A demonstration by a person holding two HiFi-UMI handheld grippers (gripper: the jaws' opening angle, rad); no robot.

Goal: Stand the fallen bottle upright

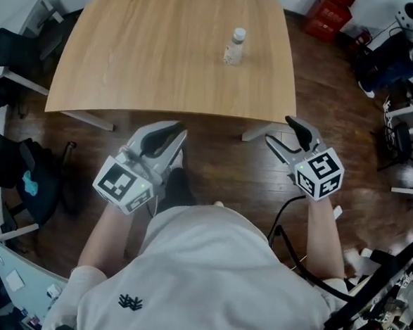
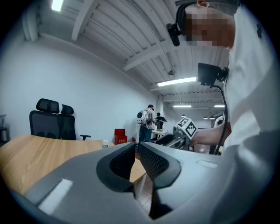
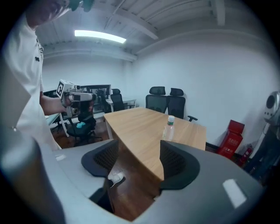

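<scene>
The bottle (image 1: 234, 46) stands upright on the desk (image 1: 150, 65), cap on top, in the far right part of the board and well apart from both claws. In the right gripper view the bottle (image 3: 169, 128) also shows straight and free, with nothing touching it. So I judge the main work of the task done: the bottle is not lying down.

The left claw (image 1: 180, 134) is off the desk, over the floor in front of the near edge. Its jaws are almost together, with only a thin slit between the pads, and they hold nothing. The right claw (image 1: 279, 129) is also off the desk, near the right corner. Its jaws stand wide apart, and between them I see only the floor and the desk edge, so it is empty.

What is left seems very little: perhaps only to bring the hands to rest. I see no other bottle on the desk that needs lifting.
</scene>
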